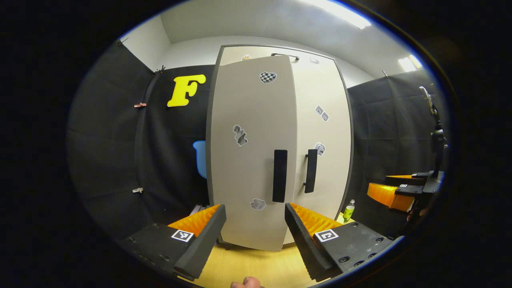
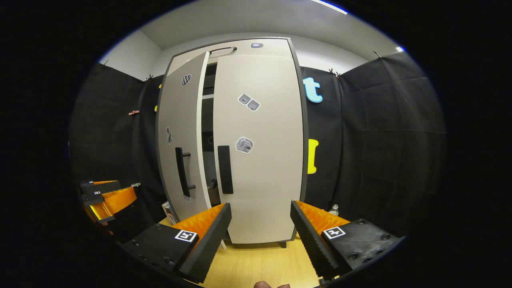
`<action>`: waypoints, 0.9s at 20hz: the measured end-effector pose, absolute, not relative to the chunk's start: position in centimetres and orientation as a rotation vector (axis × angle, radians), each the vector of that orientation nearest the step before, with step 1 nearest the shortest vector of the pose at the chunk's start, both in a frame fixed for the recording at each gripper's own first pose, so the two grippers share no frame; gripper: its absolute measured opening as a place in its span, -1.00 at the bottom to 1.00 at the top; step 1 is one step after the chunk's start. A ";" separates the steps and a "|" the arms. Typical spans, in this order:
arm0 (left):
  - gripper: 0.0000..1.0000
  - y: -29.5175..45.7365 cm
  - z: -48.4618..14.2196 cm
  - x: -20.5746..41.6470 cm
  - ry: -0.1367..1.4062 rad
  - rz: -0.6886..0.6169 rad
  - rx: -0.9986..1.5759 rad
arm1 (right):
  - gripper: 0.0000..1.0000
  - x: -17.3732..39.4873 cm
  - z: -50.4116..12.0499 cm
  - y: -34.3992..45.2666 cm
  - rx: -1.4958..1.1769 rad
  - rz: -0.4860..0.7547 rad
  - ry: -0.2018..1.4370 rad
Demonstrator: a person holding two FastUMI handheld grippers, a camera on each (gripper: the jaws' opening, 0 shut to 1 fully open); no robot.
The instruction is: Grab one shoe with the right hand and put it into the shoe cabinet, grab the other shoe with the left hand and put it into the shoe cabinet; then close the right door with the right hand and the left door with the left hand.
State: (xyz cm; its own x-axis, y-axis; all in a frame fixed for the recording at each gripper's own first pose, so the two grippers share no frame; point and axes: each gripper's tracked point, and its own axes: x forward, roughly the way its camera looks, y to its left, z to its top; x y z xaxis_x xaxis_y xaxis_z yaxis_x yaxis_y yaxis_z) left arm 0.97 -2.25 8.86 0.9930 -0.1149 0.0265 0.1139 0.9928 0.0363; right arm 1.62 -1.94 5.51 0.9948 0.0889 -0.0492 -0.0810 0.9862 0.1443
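Both doors [image 2: 256,148] ajar; bottle [image 1: 349,211] beside cabinet [image 1: 320,132].

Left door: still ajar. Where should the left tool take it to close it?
Take the left door by its vertical bar handle, coming from the front. The bar stands off the panel on two posts, so the open left tool can straddle it. Or push flat beside it.

1. The shoe cabinet [image 2: 256,44] stands upright on the floor [image 2: 256,264], against the far booth wall.
2. Its left door [image 2: 178,140] stands ajar; the right door [image 2: 260,160] lies shut beside it.
3. A bottle [image 1: 349,211] stands on the floor right of the cabinet.
4. Both claws sit near, before the doors.
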 end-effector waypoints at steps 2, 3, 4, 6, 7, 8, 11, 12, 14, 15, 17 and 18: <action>0.89 -2.2 8.9 1.0 -0.028 -0.116 0.037 | 0.96 1.7 5.6 -1.7 0.146 0.092 0.058; 0.89 -2.4 8.9 0.9 -0.028 -0.118 0.036 | 0.96 1.7 5.7 -1.7 0.144 0.094 0.059; 0.89 -2.4 8.9 0.9 -0.028 -0.118 0.035 | 0.96 1.5 5.7 -1.6 0.140 0.094 0.058; 0.82 -2.5 8.8 0.9 -0.027 -0.123 0.032 | 0.96 1.4 5.8 -1.7 0.136 0.094 0.056; 0.89 -2.5 8.7 0.9 -0.024 -0.123 0.032 | 0.96 1.4 5.7 -1.7 0.134 0.094 0.057; 0.89 -2.5 8.6 1.0 -0.020 -0.122 0.031 | 0.96 1.4 5.8 -1.7 0.134 0.095 0.058; 0.89 -2.5 8.4 0.8 -0.013 -0.119 0.029 | 0.96 1.5 5.8 -1.6 0.135 0.095 0.062; 0.89 -2.4 8.3 0.8 -0.011 -0.117 0.031 | 0.96 1.5 5.7 -1.6 0.135 0.095 0.064; 0.89 -2.2 8.3 0.8 -0.010 -0.115 0.032 | 0.96 1.4 5.7 -1.5 0.134 0.096 0.065; 0.89 -2.2 8.3 0.9 -0.011 -0.116 0.031 | 0.96 1.5 5.7 -1.5 0.134 0.097 0.065; 0.89 -2.4 8.2 0.8 -0.012 -0.115 0.032 | 0.96 1.5 5.8 -1.5 0.134 0.097 0.066; 0.89 -2.4 8.3 0.8 -0.011 -0.115 0.033 | 0.96 1.5 5.8 -1.4 0.134 0.098 0.067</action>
